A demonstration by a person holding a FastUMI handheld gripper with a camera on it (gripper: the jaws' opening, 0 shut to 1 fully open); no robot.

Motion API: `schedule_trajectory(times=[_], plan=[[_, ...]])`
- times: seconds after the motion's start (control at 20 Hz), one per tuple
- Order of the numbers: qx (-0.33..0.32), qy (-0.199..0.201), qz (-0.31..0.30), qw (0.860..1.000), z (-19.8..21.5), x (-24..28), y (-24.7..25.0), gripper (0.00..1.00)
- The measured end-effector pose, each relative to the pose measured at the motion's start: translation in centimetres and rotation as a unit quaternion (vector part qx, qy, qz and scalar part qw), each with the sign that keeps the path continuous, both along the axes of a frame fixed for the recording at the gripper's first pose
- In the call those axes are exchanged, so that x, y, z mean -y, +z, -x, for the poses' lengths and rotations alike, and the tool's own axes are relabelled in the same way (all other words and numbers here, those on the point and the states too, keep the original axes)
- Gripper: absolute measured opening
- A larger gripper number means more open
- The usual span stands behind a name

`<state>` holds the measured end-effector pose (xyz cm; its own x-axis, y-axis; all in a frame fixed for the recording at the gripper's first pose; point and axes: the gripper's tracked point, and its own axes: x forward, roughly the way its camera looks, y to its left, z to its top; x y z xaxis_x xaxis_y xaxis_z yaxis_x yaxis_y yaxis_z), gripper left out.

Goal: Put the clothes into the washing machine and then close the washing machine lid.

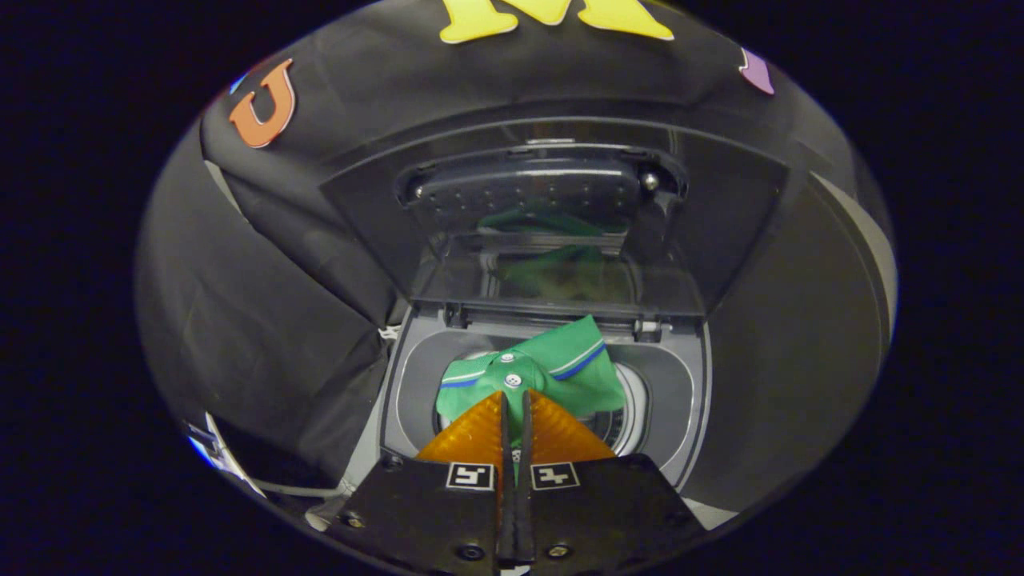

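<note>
A green polo shirt (560, 364) with white and blue collar stripes and white buttons hangs over the round drum opening of the grey top-loading washing machine (416, 376). My gripper (516, 398) is shut on the shirt, both fingers pinching the fabric near the button placket. The shirt spreads out just beyond the fingertips, above the drum. The machine's lid (552, 232) stands raised behind the opening, and its glossy panel mirrors the green cloth.
Black cloth drapes the booth walls to the left and behind the machine. A curved dark panel (800, 360) stands to the right of the washer. A pale cable (296, 486) runs along the floor at the machine's left front corner.
</note>
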<state>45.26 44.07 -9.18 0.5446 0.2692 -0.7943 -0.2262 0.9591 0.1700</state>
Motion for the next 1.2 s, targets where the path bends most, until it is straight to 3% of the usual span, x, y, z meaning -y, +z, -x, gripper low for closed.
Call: schedule_trajectory(times=[0.75,1.0,1.05,1.2], plan=[[-0.014,-0.006,0.026,1.0,-0.1,0.5,-1.8,0.04],[-0.008,-0.018,0.03,0.999,-0.3,1.0,-2.4,0.15],[-0.002,-0.022,0.035,0.999,-0.2,1.3,-2.4,0.19],[-0.005,-0.027,0.043,0.999,0.3,1.9,-2.6,0.79]])
